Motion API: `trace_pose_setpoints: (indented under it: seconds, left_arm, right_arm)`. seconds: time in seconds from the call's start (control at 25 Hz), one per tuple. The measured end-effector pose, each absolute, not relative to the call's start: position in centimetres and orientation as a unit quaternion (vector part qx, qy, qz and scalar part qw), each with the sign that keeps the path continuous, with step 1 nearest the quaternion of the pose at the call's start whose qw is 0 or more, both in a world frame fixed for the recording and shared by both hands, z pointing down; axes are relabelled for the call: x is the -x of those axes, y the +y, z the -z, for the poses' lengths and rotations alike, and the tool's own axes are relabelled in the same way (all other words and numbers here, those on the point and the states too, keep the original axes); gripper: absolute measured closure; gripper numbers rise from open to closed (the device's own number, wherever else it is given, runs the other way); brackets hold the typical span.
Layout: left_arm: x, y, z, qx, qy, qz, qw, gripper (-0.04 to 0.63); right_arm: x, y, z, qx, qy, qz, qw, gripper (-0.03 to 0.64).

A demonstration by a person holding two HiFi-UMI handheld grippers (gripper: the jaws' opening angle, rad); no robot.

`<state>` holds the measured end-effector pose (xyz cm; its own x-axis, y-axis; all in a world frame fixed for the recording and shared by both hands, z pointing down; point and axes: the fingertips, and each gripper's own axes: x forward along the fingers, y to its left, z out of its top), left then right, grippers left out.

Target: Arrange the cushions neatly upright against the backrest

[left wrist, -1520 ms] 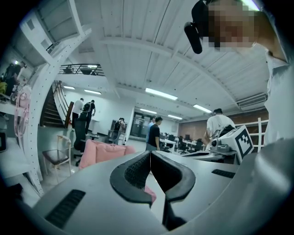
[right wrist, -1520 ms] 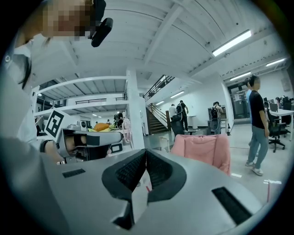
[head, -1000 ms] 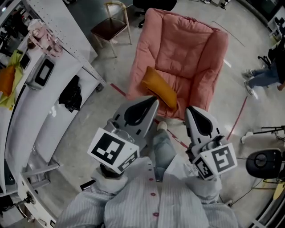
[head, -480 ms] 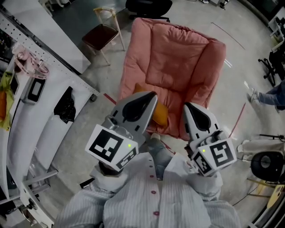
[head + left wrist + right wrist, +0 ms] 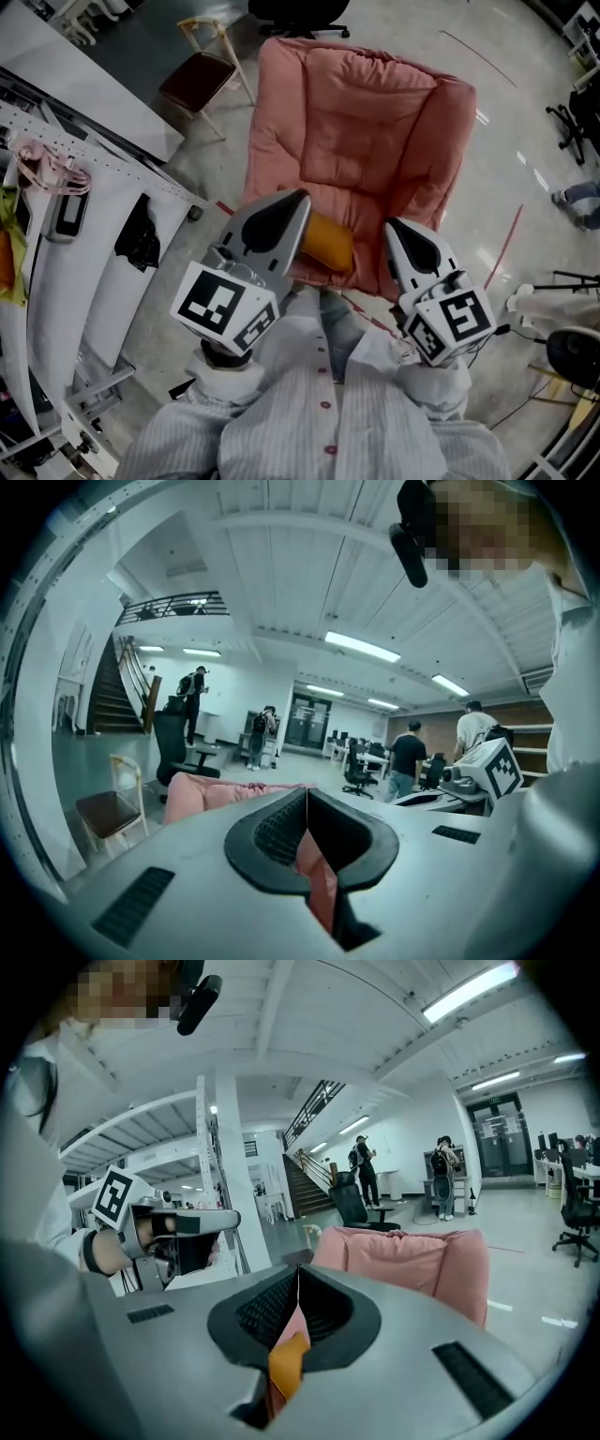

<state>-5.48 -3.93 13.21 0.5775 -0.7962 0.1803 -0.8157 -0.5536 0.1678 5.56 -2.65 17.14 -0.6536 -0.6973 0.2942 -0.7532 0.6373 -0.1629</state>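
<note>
One pink armchair (image 5: 375, 131). One orange cushion (image 5: 330, 242). Two grippers: left gripper (image 5: 298, 199), right gripper (image 5: 394, 228). One small wooden chair (image 5: 199, 80). One black office chair (image 5: 302, 9) just behind armchair. One staircase (image 5: 108, 694). Four people (image 5: 409, 757) standing farther back in hall.

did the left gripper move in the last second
Yes. The left gripper has come forward over the pink armchair, now covering part of the orange cushion.
</note>
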Motion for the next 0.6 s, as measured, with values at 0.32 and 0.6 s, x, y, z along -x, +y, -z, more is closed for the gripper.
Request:
trace_pose_setpoints:
  seconds: [0.32,0.6]
  left_arm:
    - [6.6,-8.3,-15.9,-0.883,-0.444,-0.063,0.134,0.583]
    - [9.0,-10.9,-21.0,-0.874,-0.446,-0.098,0.165,0.582]
  right_arm:
    - [-5.2,-6.7,-19.9,-0.423,-0.884,-0.163,0.116,0.603]
    - [-4.0,-9.4,-24.0,-0.432,-0.872,-0.187,0.132,0.603]
